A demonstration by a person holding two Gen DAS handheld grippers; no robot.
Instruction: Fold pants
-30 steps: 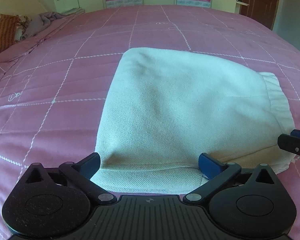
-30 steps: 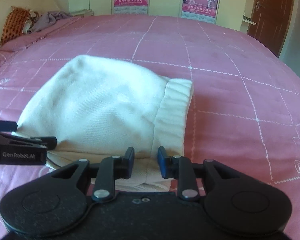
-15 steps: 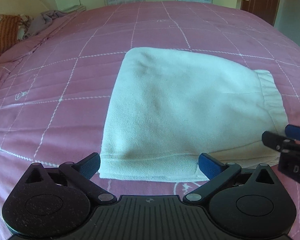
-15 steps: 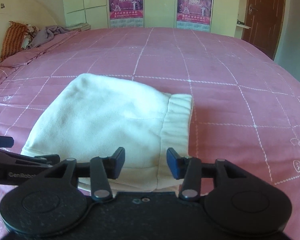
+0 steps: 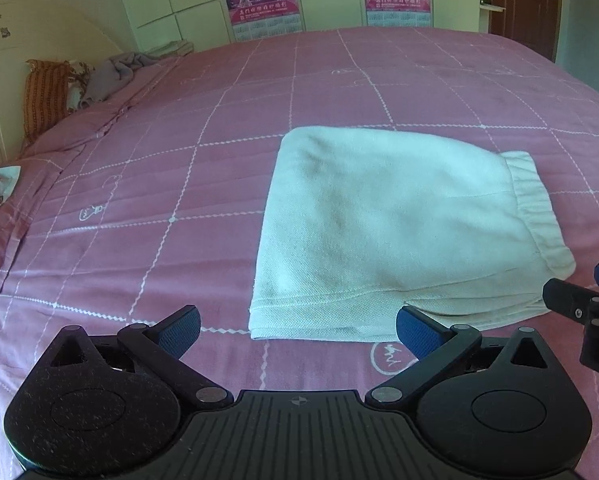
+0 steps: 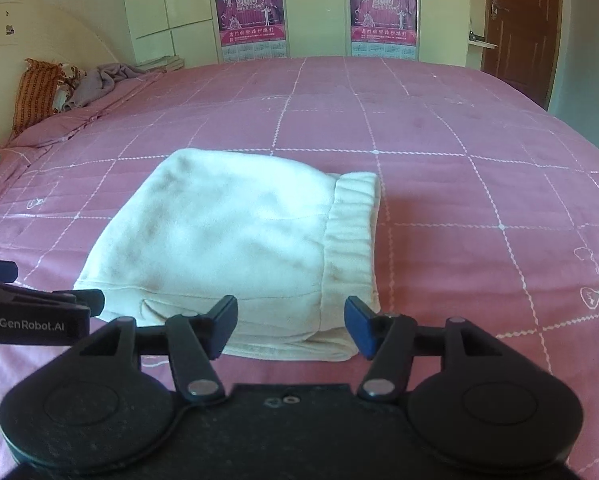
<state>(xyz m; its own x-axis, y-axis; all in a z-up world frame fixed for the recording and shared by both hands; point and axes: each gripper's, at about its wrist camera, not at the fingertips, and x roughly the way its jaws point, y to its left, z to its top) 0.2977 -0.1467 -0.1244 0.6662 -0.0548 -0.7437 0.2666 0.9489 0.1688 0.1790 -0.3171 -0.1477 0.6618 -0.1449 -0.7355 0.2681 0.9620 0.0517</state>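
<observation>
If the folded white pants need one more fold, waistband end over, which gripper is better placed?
Probably right: the right gripper, jaws opening and empty, faces the ribbed waistband of the folded white pants. The left gripper faces the hem.

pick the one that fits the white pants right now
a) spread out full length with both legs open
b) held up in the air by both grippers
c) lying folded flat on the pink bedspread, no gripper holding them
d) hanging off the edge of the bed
c: the folded white pants lie flat on the pink bedspread, and neither the left gripper nor the opening right gripper has cloth between its pads.
</observation>
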